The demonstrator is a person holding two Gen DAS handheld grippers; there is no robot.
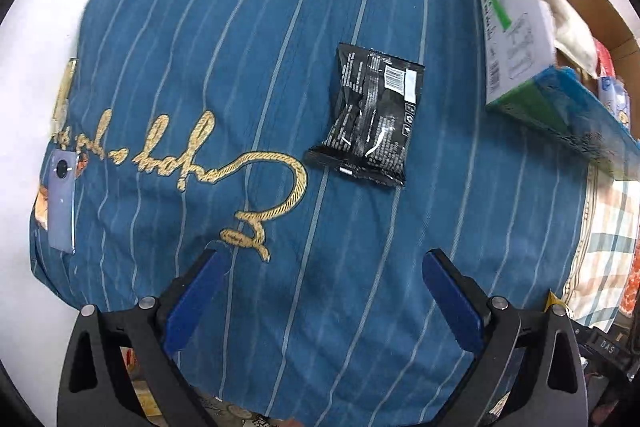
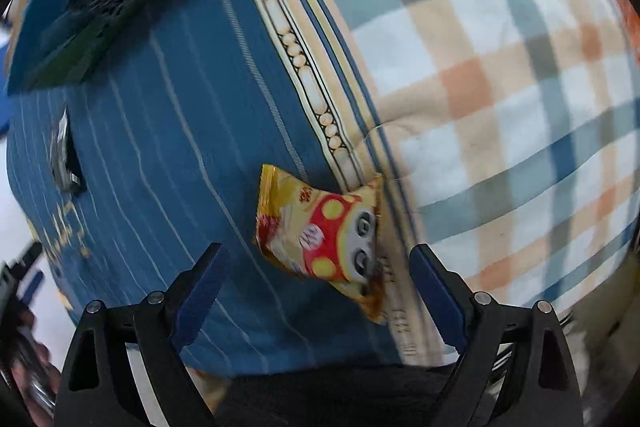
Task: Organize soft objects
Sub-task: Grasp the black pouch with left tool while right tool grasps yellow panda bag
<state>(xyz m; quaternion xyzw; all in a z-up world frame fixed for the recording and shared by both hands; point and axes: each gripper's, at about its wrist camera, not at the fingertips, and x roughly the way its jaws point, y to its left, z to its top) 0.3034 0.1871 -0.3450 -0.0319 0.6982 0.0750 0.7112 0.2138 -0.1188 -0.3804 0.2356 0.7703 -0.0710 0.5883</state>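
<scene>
Snack packs on blue striped pillow [image 1: 280, 87], two of them. Black pack [image 1: 370, 117] lies flat well ahead of left gripper [image 1: 324, 259], slightly right of jaw gap, not touching. Left jaws wide apart, nothing between. Yellow pack [image 2: 320, 231] with red cartoon face sits just ahead of right gripper [image 2: 316, 255], between jaw tips, by pillow's beaded trim next to plaid cloth [image 2: 500, 67]. Right jaws also spread, not gripping. Cardboard box [image 1: 520, 39] off to left gripper's far right.
</scene>
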